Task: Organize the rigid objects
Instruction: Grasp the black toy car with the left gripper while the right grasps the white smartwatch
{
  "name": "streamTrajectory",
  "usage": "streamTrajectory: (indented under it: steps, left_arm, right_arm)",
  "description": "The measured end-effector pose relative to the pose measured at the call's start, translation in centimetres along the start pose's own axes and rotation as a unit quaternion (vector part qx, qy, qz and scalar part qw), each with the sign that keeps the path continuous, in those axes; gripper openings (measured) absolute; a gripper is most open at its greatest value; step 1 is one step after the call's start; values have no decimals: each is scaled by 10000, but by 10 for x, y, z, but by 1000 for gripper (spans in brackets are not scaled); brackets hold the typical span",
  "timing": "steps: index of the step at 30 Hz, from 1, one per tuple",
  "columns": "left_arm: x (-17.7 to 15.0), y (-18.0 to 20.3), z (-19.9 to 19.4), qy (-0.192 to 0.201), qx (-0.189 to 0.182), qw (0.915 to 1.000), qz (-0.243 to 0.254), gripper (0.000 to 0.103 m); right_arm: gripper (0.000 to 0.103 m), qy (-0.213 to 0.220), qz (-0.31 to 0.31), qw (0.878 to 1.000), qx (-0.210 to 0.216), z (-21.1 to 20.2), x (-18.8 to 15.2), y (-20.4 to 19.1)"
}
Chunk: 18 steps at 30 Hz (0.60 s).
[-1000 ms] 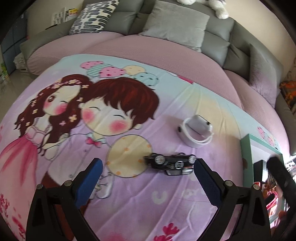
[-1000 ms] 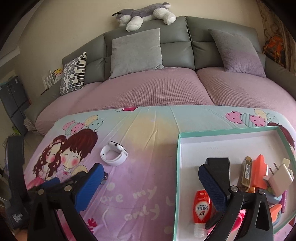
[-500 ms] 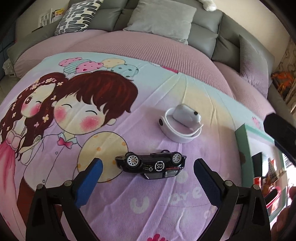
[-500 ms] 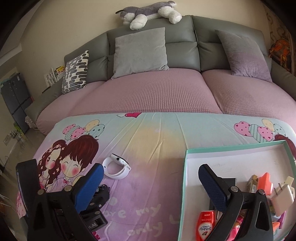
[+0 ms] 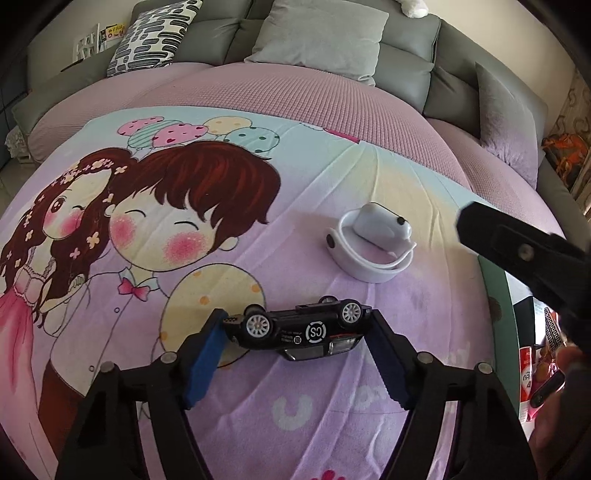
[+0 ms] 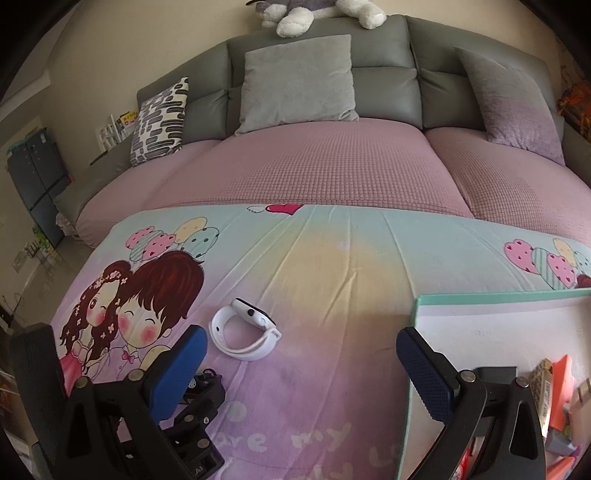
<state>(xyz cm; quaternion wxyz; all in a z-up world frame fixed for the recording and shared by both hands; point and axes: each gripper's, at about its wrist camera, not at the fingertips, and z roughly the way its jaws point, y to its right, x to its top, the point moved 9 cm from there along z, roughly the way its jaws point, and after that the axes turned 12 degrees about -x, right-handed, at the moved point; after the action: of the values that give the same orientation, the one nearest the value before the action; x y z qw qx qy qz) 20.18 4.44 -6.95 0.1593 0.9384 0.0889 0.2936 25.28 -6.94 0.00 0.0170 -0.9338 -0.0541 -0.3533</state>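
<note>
The left gripper (image 5: 297, 328) had its two blue-padded fingers (image 5: 205, 354) closed against the ends of a black toy car (image 5: 301, 328), one pad at each bumper. The car lay upside down — wheels up, underside facing the camera — on the cartoon-printed sheet (image 5: 332, 406), over a pale yellow balloon in the print. Whether the car was resting on the sheet or just lifted off it could not be told.

Just beyond the car, and apart from it, a white smartwatch (image 5: 371, 245) sat on the sheet with its strap curled into a loop and its face tilted up. In the right wrist view the same watch (image 6: 243, 334) lay between the two grippers, nearer the left one.

The right gripper (image 6: 301, 373) hung with its jaws spread wide and nothing between them. Its left finger (image 6: 177, 373) was above the sheet, while its right finger (image 6: 424, 376) was over the near corner of a shallow box (image 6: 498, 295) with a green rim and white floor. The box held a heap of small things at its right side — an orange piece (image 6: 563, 384) among them; most were too cropped to name.

Behind the sheet stood a grey sofa (image 6: 384, 77) with pink seat covers, a grey cushion (image 6: 295, 81) and a plush dog (image 6: 314, 11) on its back.
</note>
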Motion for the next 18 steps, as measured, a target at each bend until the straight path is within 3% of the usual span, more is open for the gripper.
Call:
streamTrajectory:
  steps: [18]
  left_arm:
    - [-3, -67, -26, 206, 736, 9938, -810, 76]
  right_arm:
    - [101, -379, -677, 9969, 96, 45, -18, -49]
